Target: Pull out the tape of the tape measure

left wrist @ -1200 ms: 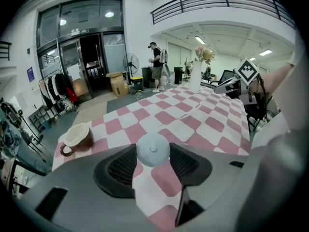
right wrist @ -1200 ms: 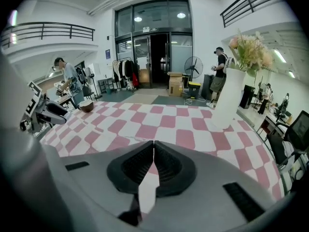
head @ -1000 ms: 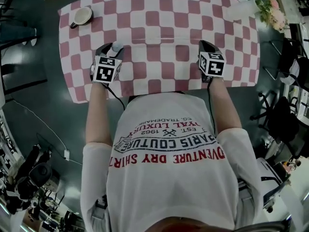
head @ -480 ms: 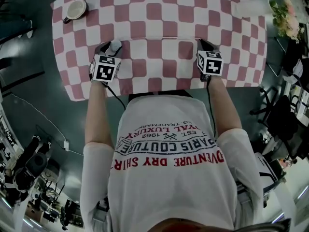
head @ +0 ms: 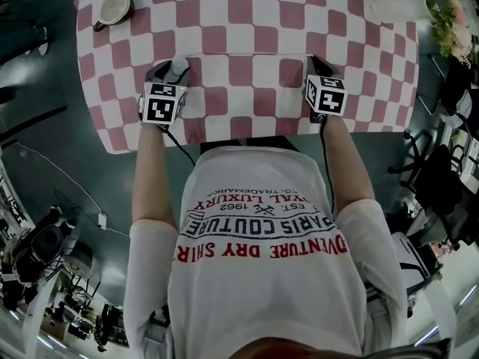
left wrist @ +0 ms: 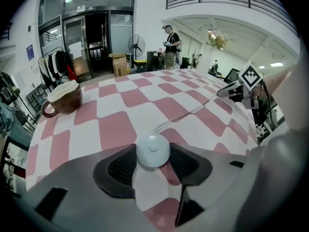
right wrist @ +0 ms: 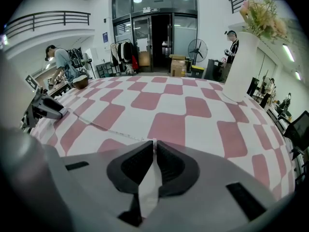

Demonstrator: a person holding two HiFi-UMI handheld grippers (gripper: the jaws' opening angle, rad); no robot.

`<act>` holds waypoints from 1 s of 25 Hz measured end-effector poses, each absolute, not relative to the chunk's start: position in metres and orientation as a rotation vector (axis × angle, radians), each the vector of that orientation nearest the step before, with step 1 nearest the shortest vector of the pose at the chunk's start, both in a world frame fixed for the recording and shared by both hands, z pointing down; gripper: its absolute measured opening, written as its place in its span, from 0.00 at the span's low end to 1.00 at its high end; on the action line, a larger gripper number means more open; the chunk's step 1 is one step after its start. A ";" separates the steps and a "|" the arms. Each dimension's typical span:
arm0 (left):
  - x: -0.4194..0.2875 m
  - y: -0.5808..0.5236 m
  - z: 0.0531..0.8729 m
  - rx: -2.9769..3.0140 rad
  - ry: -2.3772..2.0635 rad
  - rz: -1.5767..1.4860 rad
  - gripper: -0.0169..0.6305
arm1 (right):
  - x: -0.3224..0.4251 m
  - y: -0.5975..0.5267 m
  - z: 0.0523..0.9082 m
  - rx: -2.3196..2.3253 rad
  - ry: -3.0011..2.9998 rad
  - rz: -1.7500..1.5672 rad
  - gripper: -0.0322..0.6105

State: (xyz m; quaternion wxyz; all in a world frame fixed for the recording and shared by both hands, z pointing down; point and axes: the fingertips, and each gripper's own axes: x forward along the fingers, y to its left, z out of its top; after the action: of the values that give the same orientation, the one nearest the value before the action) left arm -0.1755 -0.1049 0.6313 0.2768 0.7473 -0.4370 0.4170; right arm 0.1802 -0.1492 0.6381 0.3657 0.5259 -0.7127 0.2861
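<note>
A person (head: pixel 262 238) in a white printed shirt is standing at a table (head: pixel 247 10) covered by a pink-and-white checked cloth, seen from above, and is holding a gripper in each hand.

At the table's far left corner a brown cup (head: pixel 112 7) with a pale inside is sitting upright, well apart from everything else.

Near the table's front edge on the left, the left gripper (head: pixel 171 73) is pointing steeply down at the cloth. Its fingers (left wrist: pixel 120 166) are standing fairly wide and are pressing on both sides of a small, round, white tape measure (left wrist: pixel 153 151), which is sitting between them just over the cloth.

From the tape measure a thin pale tape (head: pixel 247 54) is stretching straight across the table toward the right. It is running low along the cloth; whether it is touching the cloth cannot be told.

Near the front edge on the right, the right gripper (head: pixel 316 67) is also pointing steeply down. Its fingers (right wrist: pixel 170 166) are closed almost completely together and are pinching the free end of the tape between their tips.

At the table's far right corner a tall white vase (head: pixel 400 7) is holding pale pink flowers (head: pixel 453 28).
</note>
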 end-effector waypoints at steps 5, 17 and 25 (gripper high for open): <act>-0.175 -0.106 0.632 2.008 -1.193 1.107 0.39 | 0.183 -0.150 0.638 1.381 -1.826 0.745 0.10; -0.169 -0.114 0.609 2.104 -1.262 1.033 0.52 | 0.178 -0.153 0.614 1.459 -1.863 0.703 0.40; -0.154 -0.117 0.551 2.199 -1.297 0.918 0.46 | 0.144 -0.161 0.557 1.453 -2.044 0.650 0.40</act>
State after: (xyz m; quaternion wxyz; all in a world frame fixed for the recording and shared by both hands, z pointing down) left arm -0.1540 -0.1172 0.5510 0.2127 0.7920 -0.4672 0.3306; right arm 0.1441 -0.1607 0.5574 0.2721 0.5397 -0.7592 0.2414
